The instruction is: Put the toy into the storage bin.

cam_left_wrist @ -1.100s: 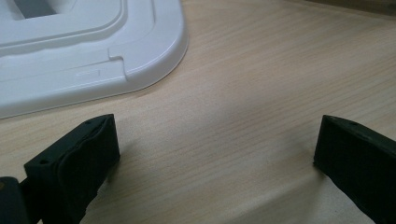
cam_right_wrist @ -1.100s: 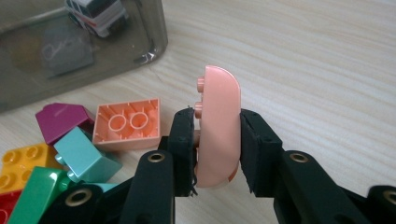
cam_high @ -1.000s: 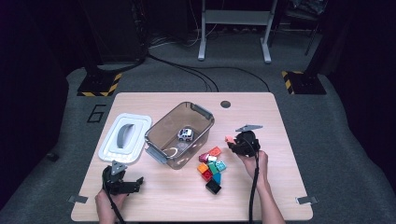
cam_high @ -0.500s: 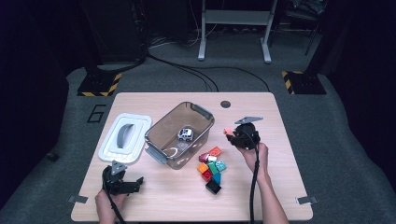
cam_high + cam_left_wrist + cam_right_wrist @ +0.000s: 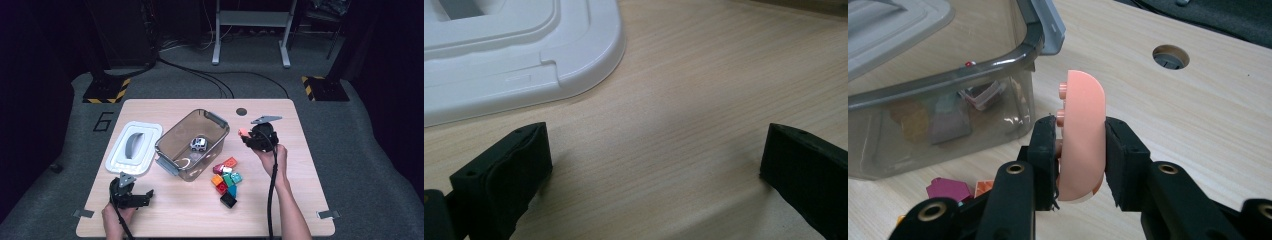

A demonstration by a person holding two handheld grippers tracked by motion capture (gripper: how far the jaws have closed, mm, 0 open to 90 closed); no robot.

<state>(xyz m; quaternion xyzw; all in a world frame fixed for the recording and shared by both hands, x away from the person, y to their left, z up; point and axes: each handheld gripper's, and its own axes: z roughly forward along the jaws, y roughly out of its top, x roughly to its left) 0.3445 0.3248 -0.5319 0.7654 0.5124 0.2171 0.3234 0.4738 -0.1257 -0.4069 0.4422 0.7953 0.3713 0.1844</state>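
My right gripper [image 5: 248, 136] hovers just right of the smoky clear bin [image 5: 172, 155], shut on a salmon-pink rounded brick [image 5: 1083, 130] that stands on edge between the jaws, studs facing left; in the high view the pink brick [image 5: 243, 132] pokes out at the gripper's left. A small toy car [image 5: 198, 144] lies inside the bin. A heap of coloured bricks [image 5: 226, 177] sits on the table [image 5: 300, 200] in front of the bin. My left gripper [image 5: 142, 196] rests low at the front left, open, with bare wood between its jaws [image 5: 649, 150].
A white lid [image 5: 134, 147] lies flat left of the bin; its corner [image 5: 574, 60] is just ahead of the left gripper. A cable hole [image 5: 242, 111] sits near the table's far edge. A black brick [image 5: 228, 200] lies nearest the front.
The right gripper has lifted and moved away from the brick heap toward the far side with the pink brick. The left gripper has stayed put.
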